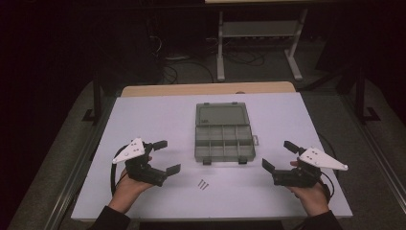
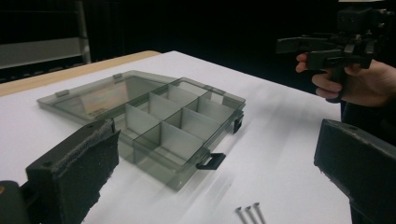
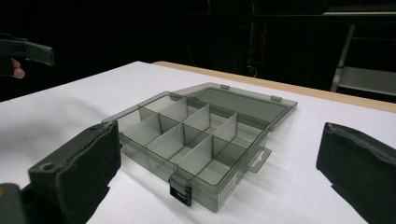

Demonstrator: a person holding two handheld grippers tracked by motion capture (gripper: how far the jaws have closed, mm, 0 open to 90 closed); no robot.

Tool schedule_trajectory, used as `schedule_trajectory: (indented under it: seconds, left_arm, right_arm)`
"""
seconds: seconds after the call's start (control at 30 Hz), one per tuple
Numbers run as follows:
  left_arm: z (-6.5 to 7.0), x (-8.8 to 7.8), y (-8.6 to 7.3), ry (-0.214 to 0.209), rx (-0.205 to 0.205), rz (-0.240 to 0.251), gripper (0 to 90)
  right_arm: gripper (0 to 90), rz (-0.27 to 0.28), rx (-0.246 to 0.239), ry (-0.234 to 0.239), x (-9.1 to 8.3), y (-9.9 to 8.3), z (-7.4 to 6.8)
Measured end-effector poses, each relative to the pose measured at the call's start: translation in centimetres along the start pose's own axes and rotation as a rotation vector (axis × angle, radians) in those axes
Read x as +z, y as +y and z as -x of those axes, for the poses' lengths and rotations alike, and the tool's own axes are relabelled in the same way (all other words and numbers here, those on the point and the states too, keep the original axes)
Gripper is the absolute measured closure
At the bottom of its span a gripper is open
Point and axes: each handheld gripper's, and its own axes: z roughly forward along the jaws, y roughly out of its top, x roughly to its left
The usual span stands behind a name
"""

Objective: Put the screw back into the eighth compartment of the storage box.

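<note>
While we hold both tools clear of the work, the scene reads like this, biggest thing first:

Bench: the white bench (image 1: 143, 120) carries everything we need, spread ahead of and between our two tools.
Organizer box: the grey organizer box (image 1: 224, 141) lies ahead of both tools and between them, lid swung flat open away from us, its compartments looking empty.
Left hand-held gripper: the left hand-held gripper (image 1: 166, 156) hovers with jaws spread wide, nothing between them, the box off to its inner side.
Right hand-held gripper: the right hand-held gripper (image 1: 279, 154) mirrors it, jaws wide apart and empty.
Screws: three small screws (image 1: 203, 184) lie side by side on the bench between the tools, nearer us than the box front.
Our step: we judge a screw pickup comes first; we should come down low, pinch a single shank across its length, and keep the neighbours undisturbed.
</note>
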Motion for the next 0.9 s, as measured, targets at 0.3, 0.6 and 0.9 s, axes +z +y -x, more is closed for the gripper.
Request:
schedule_trajectory:
  seconds: [0.3, 0.6, 0.9]
  left_arm:
    - [0.1, 1.2, 0.6, -0.005, -0.002, -0.003, 0.0]
    - [0.3, 2.6, 1.2, -0.020, -0.007, -0.008, 0.0]
    - [0.1, 3.8, 1.8, -0.036, 0.000, -0.013, 6.1]
  right_arm:
    - [0.0, -0.005, -0.003, 0.002, 0.1, 0.0, 0.0]
    - [0.0, -0.007, -0.006, 0.004, 0.2, 0.0, -0.1]
    - [0.0, -0.006, -0.004, 0.007, 0.2, 0.0, 0.0]
